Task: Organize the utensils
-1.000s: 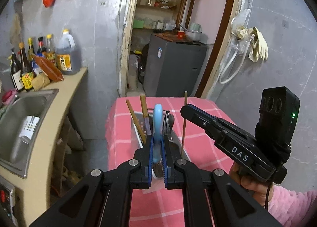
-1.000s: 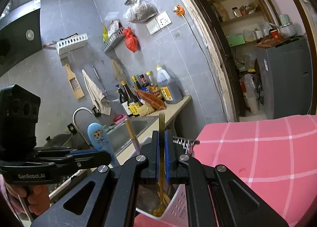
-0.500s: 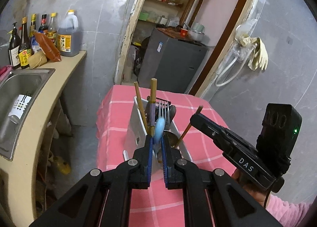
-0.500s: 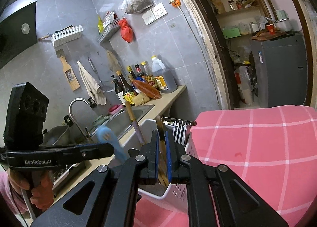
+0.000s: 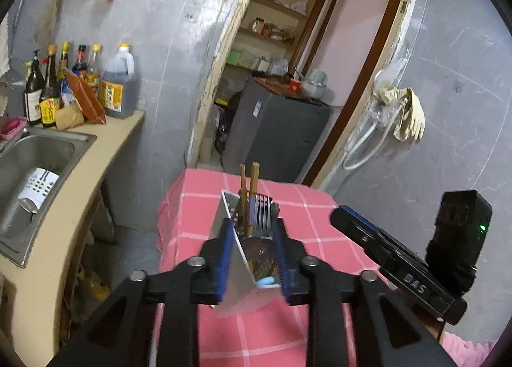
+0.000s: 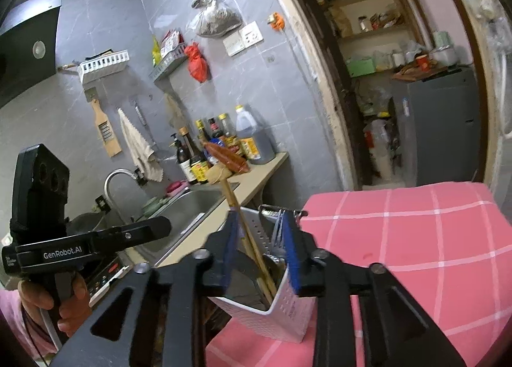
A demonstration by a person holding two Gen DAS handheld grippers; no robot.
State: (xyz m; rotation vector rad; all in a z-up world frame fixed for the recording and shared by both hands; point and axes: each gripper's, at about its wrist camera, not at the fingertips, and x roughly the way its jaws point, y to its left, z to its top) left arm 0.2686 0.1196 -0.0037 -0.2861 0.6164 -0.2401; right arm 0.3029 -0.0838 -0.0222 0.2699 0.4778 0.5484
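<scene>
Nearest the left wrist camera, the left tongs are standing partly open, having just been opening, and nothing is pressing on their blue pads; the white utensil holder is showing in the gap beyond them, with the pale blue spoon lying low inside it. The right tongs are likewise parted after just opening, gripping nothing, with a wooden chopstick leaning in the holder past them.

The holder is sitting near the edge of the table, on its pink checked cloth, and is also carrying a metal fork standing tines up and two more chopsticks sticking out at the far end.

In my judgement the spoon is a light, stiff plastic piece, best pinched on its flat handle; the chopsticks are thin, smooth and apt to roll or pivot, so a grip near the upper third suits them. The holder looks light and could tip if nudged.

Both tongs are pointing moderately downward over the holder, the left hand wrapping its handle
</scene>
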